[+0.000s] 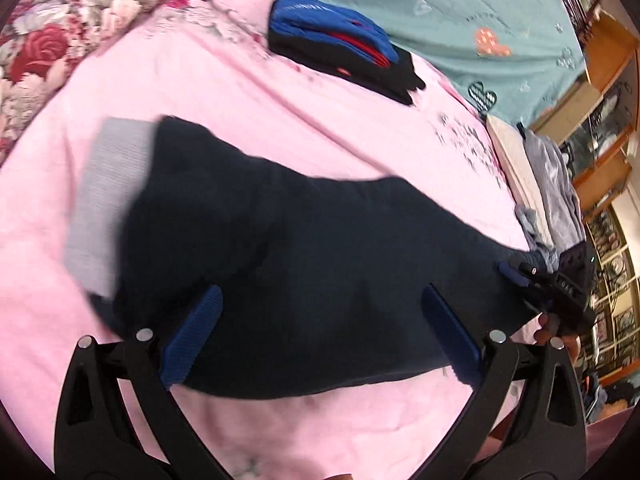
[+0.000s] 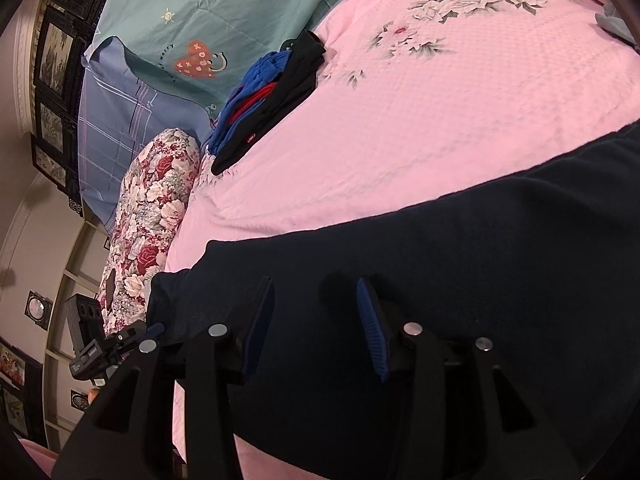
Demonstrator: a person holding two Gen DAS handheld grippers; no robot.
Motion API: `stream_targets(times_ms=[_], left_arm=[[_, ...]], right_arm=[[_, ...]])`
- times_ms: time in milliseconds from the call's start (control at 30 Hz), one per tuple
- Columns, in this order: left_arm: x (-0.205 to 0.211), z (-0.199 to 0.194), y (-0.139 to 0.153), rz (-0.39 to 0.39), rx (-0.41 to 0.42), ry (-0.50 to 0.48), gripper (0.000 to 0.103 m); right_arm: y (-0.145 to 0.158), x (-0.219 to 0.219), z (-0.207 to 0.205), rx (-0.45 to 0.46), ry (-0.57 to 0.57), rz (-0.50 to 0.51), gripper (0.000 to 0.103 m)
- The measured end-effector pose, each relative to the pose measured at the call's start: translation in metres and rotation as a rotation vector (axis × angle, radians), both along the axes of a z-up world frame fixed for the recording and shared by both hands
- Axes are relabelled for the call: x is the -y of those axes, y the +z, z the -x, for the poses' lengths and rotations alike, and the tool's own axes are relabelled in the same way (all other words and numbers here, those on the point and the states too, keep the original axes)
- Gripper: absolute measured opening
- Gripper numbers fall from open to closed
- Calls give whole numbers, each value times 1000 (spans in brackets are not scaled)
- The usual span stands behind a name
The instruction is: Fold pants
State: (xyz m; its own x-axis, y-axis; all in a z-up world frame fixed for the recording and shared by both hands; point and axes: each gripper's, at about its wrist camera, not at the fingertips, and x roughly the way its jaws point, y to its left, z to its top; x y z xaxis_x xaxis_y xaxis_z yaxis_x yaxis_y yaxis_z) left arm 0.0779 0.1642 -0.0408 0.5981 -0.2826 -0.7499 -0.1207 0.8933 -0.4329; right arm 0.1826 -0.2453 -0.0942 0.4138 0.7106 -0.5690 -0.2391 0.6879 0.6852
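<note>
Dark navy pants (image 1: 300, 260) with a grey waistband (image 1: 108, 200) lie spread on the pink bedsheet (image 1: 240, 92). My left gripper (image 1: 320, 312) hovers over the middle of them, open wide, its blue pads (image 1: 192, 336) apart with only flat cloth beneath. In the right wrist view the pants (image 2: 480, 272) fill the lower right. My right gripper (image 2: 316, 312) stands open above them near one end, nothing pinched between its pads (image 2: 372, 328). Each gripper shows in the other's view: the right gripper (image 1: 520, 276) at the pants' right end, the left gripper (image 2: 132, 340) at the lower left.
A folded stack of blue, red and black clothes (image 1: 340, 48) (image 2: 272, 92) sits further up the bed. A floral pillow (image 1: 60, 32) (image 2: 156, 216) and a teal quilt (image 1: 480, 8) border the sheet. Grey garments (image 1: 552, 192) are heaped at the bed's edge near wooden shelves (image 1: 600, 120).
</note>
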Motion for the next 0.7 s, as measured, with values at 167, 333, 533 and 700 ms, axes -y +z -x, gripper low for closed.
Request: stream_targets(times_ms=[167,333,533,700], left_arm=[[-5,-16,33,-75,123,-25,101],[-20,-62,11,-122,45,-59,101],[-58,-66,-14,-58,-18,-8,70],[-77,-51,-9,49,-8,40,64]], right_arm=[[1,-3,0,9,16,2,49],[2,-5,1,15,24,5,52],[2,-5,1,16,28,3,54],[3,-7,1,22,37,7,56]])
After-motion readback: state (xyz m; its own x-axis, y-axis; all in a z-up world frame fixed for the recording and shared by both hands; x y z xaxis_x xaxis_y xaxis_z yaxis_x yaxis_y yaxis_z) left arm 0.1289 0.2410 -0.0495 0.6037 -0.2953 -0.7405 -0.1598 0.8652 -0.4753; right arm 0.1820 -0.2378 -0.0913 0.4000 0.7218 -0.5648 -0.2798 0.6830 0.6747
